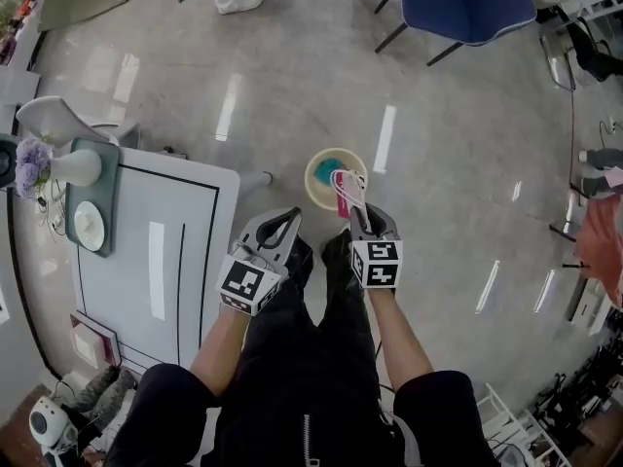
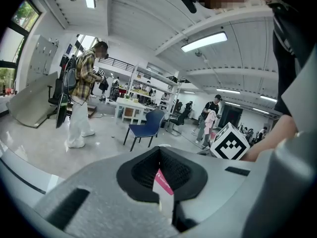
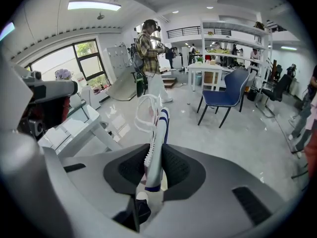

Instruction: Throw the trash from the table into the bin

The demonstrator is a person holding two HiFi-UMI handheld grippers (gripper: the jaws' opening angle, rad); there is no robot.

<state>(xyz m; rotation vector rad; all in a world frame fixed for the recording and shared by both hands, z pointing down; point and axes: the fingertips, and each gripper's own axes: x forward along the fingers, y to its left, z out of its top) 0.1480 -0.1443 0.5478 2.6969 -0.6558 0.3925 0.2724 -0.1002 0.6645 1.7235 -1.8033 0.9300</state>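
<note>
The right tongs are clenched on a crumpled white, pink and blue wrapper. In the head view it overlaps the near rim of the round cream bin, which stands on the floor off a corner of the white tabletop. The left tongs, just beside the right, pinch a small pink-and-white scrap. Something teal lies in the bin.
</note>
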